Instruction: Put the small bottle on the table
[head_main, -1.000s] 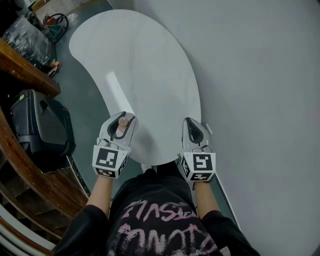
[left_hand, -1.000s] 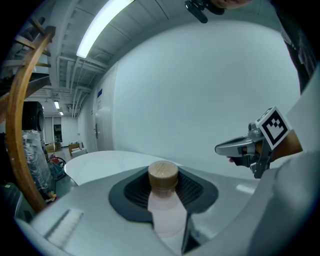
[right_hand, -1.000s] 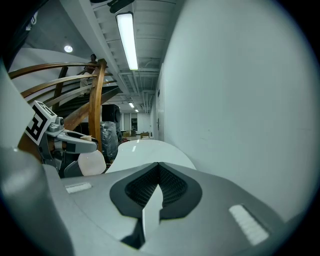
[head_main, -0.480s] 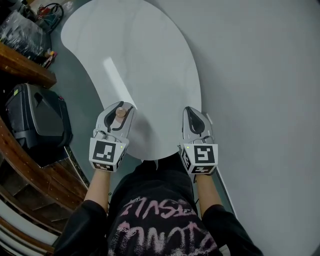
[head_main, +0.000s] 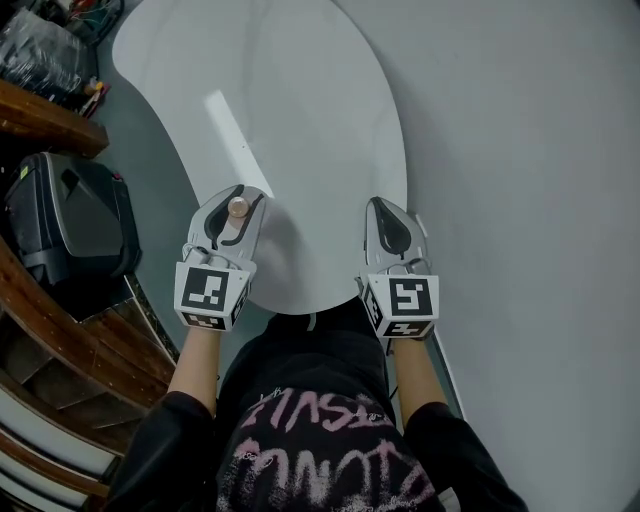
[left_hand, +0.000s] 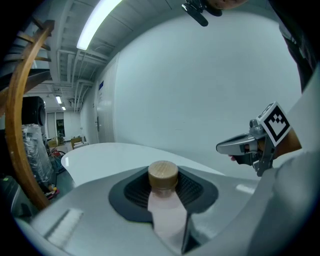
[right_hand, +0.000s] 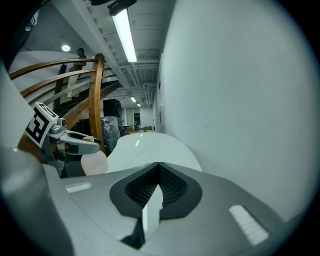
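The small bottle (head_main: 238, 207), pale pink with a tan cap, stands upright between the jaws of my left gripper (head_main: 240, 193), which is shut on it over the near edge of the white table (head_main: 300, 110). In the left gripper view the bottle (left_hand: 167, 215) fills the gap between the dark pads, cap up. My right gripper (head_main: 386, 204) is level with it at the table's near right edge, shut, with nothing between its pads (right_hand: 172, 187). From the right gripper view the left gripper (right_hand: 75, 145) shows with the bottle's body (right_hand: 94, 162) hanging under it.
A curved white wall (head_main: 520, 150) runs close along the table's right side. A black case (head_main: 65, 225) sits on the floor to the left, beside a curved wooden railing (head_main: 60, 330). Clutter (head_main: 45, 50) lies at the far left corner.
Both grippers have moved a little forward over the table's near edge, the left one further left. The bottle stays held in the left gripper. The right gripper stays shut.
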